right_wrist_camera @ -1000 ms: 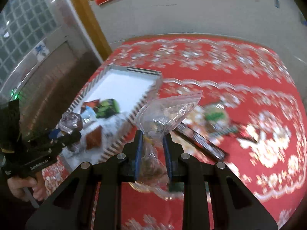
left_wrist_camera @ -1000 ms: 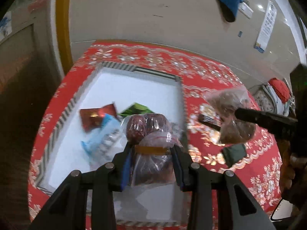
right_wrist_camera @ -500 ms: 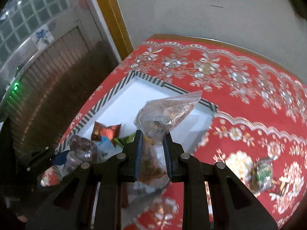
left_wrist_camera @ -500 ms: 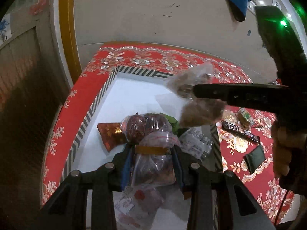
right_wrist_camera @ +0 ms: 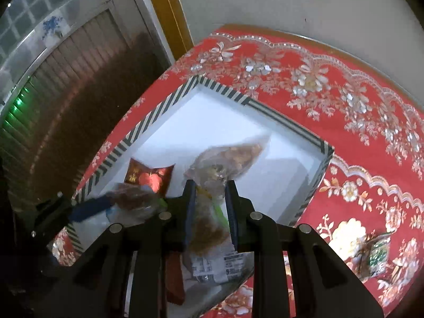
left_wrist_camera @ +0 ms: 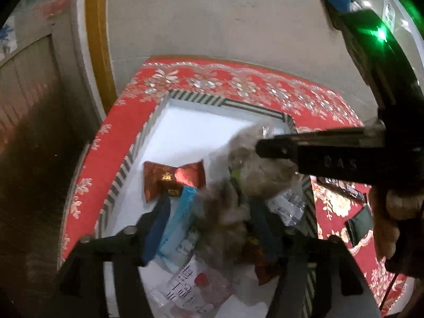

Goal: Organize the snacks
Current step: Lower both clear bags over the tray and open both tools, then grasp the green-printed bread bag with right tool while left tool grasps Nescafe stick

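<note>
Over the white box [right_wrist_camera: 233, 129] with the striped rim, which sits on a table covered by a red flowered cloth [right_wrist_camera: 344, 84], both claws hang with clear snack bags between their fingers. In the right wrist view the right claw [right_wrist_camera: 209, 206] is pinching a clear bag of brown snacks [right_wrist_camera: 228, 159], its blue-lined fingers pressed against the bag's neck while the filled top leans toward the box's far side. The left claw [left_wrist_camera: 209, 225] appears spread, its blue pads standing apart on either side of a blurred clear bag of dark snacks [left_wrist_camera: 225, 206]; the blur hides whether the pads touch it. Inside the box lie a red foil packet [left_wrist_camera: 173, 177] near the left wall, a light blue packet [left_wrist_camera: 177, 225] just beside it, and a clear bag with red printing [left_wrist_camera: 196, 286] at the near end. From the left wrist view the right claw's black body crosses above the box's right rim. On the cloth outside the box, to the right, a small green wrapped sweet [right_wrist_camera: 376, 254] rests well apart.
</note>
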Motion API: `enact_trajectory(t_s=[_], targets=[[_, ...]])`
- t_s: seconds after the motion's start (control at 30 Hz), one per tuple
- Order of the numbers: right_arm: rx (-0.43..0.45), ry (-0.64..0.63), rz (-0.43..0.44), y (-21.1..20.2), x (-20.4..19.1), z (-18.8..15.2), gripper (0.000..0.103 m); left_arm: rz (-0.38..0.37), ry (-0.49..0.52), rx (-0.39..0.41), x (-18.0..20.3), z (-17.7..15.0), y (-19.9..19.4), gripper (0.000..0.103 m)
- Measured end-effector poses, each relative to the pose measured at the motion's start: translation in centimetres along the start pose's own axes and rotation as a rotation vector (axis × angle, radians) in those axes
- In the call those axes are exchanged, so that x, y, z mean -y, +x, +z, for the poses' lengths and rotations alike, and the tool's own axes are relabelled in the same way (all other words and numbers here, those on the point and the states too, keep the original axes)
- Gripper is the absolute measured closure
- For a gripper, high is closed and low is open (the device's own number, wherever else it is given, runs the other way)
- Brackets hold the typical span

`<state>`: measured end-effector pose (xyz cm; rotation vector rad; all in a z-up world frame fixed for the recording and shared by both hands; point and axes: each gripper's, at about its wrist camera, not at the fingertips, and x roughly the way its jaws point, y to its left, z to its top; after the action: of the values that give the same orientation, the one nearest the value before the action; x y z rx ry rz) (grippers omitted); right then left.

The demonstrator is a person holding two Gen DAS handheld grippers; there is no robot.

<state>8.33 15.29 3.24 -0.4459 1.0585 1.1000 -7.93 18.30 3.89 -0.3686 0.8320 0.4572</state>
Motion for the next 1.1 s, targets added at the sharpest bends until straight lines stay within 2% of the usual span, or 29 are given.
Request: enact_trajectory(t_s=[0.07, 0.2, 0.4, 0.6, 0.7, 0.8, 0.97, 1.1], targets=[[0.018, 0.023, 0.003, -0.5, 0.3, -0.3, 0.077, 0.001, -0.003, 0.001, -0.1, 0.1, -0.1, 0.034], [0.060, 0.066, -0.008, -2.0, 1.1, -0.9, 0.058, 0.005, -0.011, -0.011, -0.1, 0.0, 0.0, 0.034], [0.084, 0.137, -0.021, -4.8, 3.0, -3.7, 0.057, -0.013, -0.001, -0.014, 0.7, -0.5, -0.4, 0.034], [0.088, 0.223, -0.125, -8.2, 5.7, -10.6, 0.057, -0.071, 0.073, -0.032, 3.8, -1.7, -0.6, 0.034], [0.087, 0.284, -0.179, -9.7, 7.8, -14.8, 0.057, -0.102, 0.121, -0.047, 5.9, -2.6, -0.7, 0.034], [0.095, 0.338, -0.209, -10.8, 10.2, -17.5, 0.057, -0.131, 0.162, -0.064, 8.1, -3.6, -0.6, 0.034], [0.154, 0.366, -0.231, -12.3, 13.9, -18.5, 0.057, -0.156, 0.229, -0.090, 11.6, -4.5, -0.8, 0.034], [0.176, 0.283, -0.225, -11.8, 16.9, -15.7, 0.057, -0.134, 0.260, -0.111, 13.5, -5.1, -0.9, 0.034]])
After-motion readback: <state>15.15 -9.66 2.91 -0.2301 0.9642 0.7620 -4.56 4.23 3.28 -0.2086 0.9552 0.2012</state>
